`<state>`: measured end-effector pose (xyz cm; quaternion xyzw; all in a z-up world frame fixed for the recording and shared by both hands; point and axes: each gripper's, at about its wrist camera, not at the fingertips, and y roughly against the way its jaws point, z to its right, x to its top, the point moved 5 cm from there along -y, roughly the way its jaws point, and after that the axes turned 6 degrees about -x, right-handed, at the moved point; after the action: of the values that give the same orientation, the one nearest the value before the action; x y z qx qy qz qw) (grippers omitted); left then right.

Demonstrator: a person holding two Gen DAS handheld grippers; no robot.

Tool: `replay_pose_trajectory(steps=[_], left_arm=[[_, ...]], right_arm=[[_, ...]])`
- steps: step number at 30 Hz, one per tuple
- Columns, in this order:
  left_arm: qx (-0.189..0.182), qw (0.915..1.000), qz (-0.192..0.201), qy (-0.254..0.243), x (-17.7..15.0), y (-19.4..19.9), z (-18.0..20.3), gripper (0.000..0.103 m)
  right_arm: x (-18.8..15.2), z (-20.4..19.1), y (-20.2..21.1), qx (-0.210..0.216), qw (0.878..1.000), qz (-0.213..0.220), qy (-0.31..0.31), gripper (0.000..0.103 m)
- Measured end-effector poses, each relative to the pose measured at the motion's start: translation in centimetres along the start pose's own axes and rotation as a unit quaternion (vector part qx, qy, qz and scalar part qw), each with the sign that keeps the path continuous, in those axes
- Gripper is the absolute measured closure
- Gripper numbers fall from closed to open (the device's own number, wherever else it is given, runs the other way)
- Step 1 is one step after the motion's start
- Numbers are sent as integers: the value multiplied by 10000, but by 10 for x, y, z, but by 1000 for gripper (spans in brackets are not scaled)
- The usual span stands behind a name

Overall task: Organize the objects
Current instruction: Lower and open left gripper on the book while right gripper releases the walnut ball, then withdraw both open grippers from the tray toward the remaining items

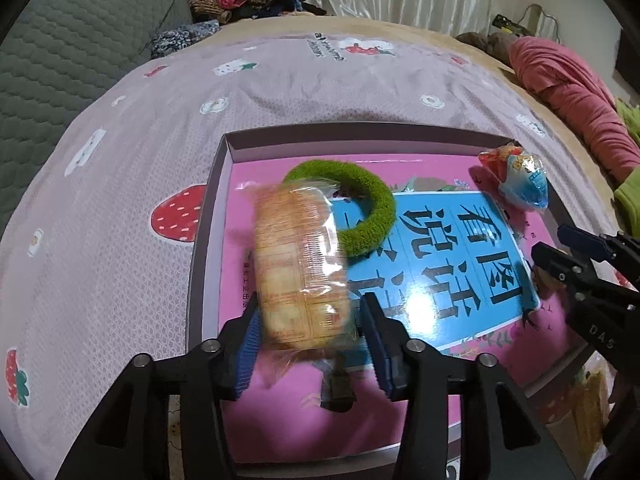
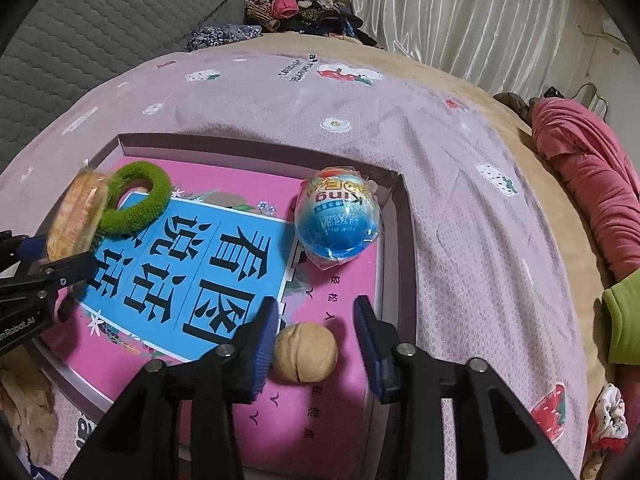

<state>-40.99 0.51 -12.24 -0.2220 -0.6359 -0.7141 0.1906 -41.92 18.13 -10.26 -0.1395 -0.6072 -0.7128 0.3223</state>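
A: Item one, the shallow box (image 2: 394, 216) on the bed (image 2: 460, 184). Contents?

B: A pink-and-blue book (image 2: 224, 272) lining its floor. On that: a green ring (image 2: 138, 200) towards the far left corner, a wrapped blue ball (image 2: 338, 220) by the far right corner, a walnut (image 2: 306, 352) near the right wall.

A: Item two, the wrapped cracker pack (image 1: 298, 264)?

B: Over the left part of the box, overlapping the green ring in the left wrist view. It sits between the jaws of the left gripper (image 1: 310, 340). It is blurred, and I see a sliver of gap at each pad, so the jaws look spread around it, not pinching; by my reading it is being let go.

A: The right gripper (image 2: 316, 340)?

B: Jaws spread. The walnut lies on the book cover against the left pad, with clear space to the right pad, so I count it as set down, not held.

A: Anything outstanding?

B: Inside the box, four loose items are accounted for. Outside it, only fabric shows plainly: a floral scrunchie (image 2: 608, 420) at the lower right edge of the bed, a crumpled beige thing (image 2: 28, 404) at the lower left. Whether either belongs to the job I cannot tell.

A: Progress?

B: Judged late. Most pieces are boxed; the pack's release is what remains.
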Motion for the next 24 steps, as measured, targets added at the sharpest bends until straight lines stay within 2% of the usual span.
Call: replay_pose_trajectory(steps=[2, 6, 8, 12, 18, 24], left_arm=[[-33, 10000, -26, 23, 0, 0, 0, 45], [16, 10000, -31, 35, 0, 0, -1, 43], [-21, 10000, -23, 57, 1, 3, -2, 36], [-97, 9999, 29, 88, 2, 9, -2, 29], [-33, 9997, 240, 90, 7, 22, -3, 25], [-143, 9986, 486, 155, 12, 43, -4, 25]], right_arm=[[0, 0, 1, 15, 10000, 0, -12, 57], [1, 2, 2, 1, 10000, 38, -37, 53], [2, 4, 5, -1, 9999, 95, -61, 50], [6, 10, 14, 20, 9995, 250, -184, 45], [11, 16, 27, 7, 9985, 442, -316, 39], [16, 17, 41, -25, 9973, 655, -336, 35]])
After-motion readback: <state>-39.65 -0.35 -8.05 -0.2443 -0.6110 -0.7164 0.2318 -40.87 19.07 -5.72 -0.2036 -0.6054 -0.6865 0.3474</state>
